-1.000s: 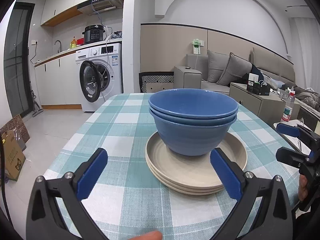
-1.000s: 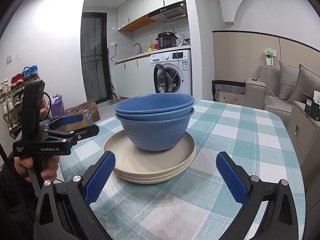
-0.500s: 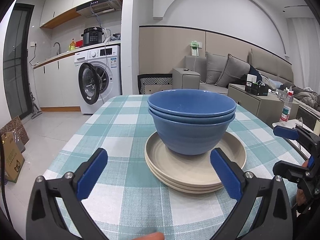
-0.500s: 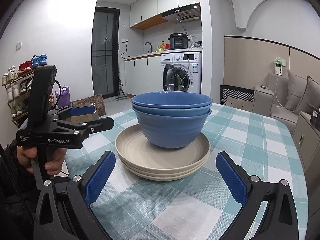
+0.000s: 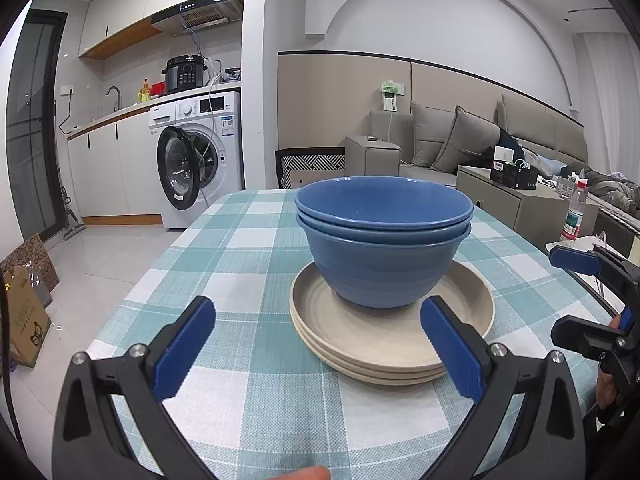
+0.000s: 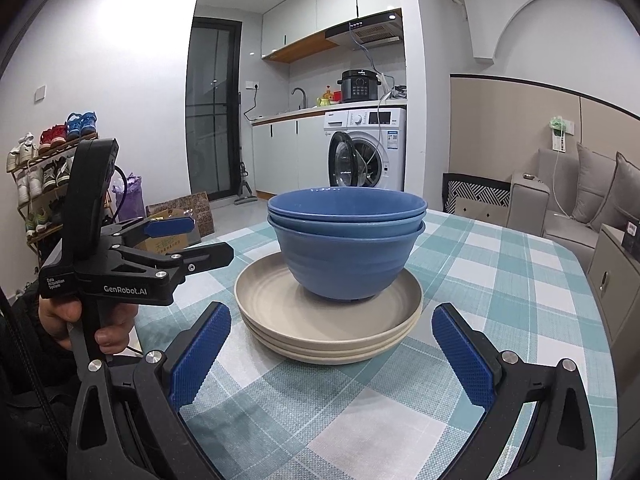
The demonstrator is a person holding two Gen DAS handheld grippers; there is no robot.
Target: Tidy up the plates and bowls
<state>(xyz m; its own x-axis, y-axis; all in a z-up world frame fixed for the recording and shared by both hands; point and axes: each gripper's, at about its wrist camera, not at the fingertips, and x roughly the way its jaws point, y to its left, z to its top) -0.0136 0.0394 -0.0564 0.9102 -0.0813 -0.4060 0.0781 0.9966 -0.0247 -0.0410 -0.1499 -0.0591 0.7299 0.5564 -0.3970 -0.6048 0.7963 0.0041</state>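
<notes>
Your table (image 5: pixel 248 292), under its teal and white checked cloth, carries everything that matters here. Behind it you have the washing machine (image 5: pixel 198 160) with its door swung open, and off to the right of the left wrist view the grey sofa (image 5: pixel 480 140).

The beige plates (image 5: pixel 384 344) sit stacked near the middle of the table, flat on the cloth. From the right wrist view you can count at least three rims in that stack (image 6: pixel 332 332). On the top plate stand the blue bowls (image 5: pixel 384 248), two of them nested, upright, the inner one sitting a little proud of the outer. The bowls rest toward the far part of the plate, leaving the near part of it bare.

Your left tongs (image 5: pixel 318 344) are spread wide and hold nothing; the blue pads sit low over the cloth on the near side of the plates, the right pad in front of the stack's rim, with no contact that can be seen. Your right tongs (image 6: pixel 330 356) are spread just as wide and are also empty, their pads to either side of the plate stack on the near side.

In the right wrist view your left hand (image 6: pixel 80 320) grips the handle of the other tool at the table's left edge. A fingertip (image 5: pixel 304 473) shows at the bottom of the left wrist view.
</notes>
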